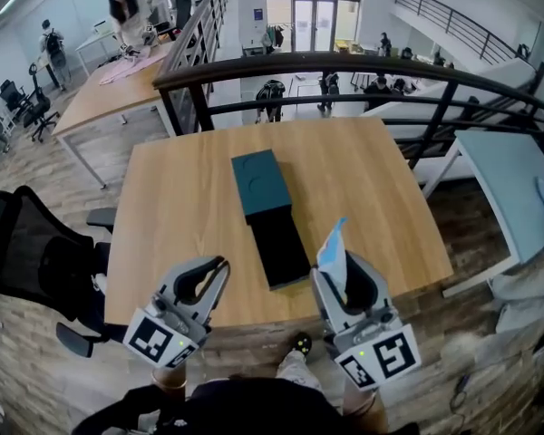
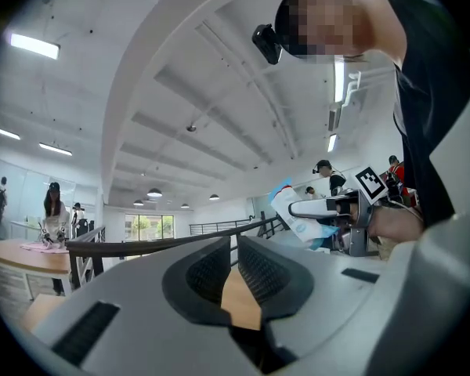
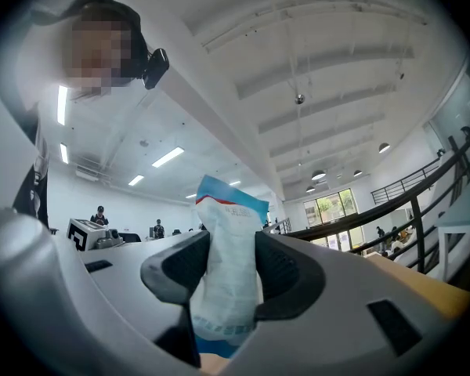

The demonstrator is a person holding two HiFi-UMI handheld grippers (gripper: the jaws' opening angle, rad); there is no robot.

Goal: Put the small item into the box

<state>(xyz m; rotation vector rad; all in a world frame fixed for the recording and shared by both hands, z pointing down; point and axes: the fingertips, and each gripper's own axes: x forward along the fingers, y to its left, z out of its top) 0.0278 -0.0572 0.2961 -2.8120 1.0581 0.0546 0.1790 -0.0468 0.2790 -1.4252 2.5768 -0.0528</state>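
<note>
Well, the small item is a white packet [image 3: 229, 276] with a blue top edge and a thin red line under it. It is off the desk, pinched upright between the pads of the right gripper [image 3: 231, 266]. The right gripper view shows a line of grey print near the packet's top, too small and faint to read. The left gripper view catches the same packet [image 2: 298, 214] from the side; a round blue mark shows on it, but I can't make out any lettering.

Only the head view shows the box [image 1: 270, 216]: a teal part at the far end and a black part nearer, lying mid-desk [image 1: 181, 207], well apart from both grippers. There the right gripper [image 1: 343, 275] holds the packet [image 1: 331, 247] above the near edge. The left gripper [image 1: 219, 268] is beside it, jaws drawn together on nothing. Each gripper's cube bears black-and-white square markers.
</note>
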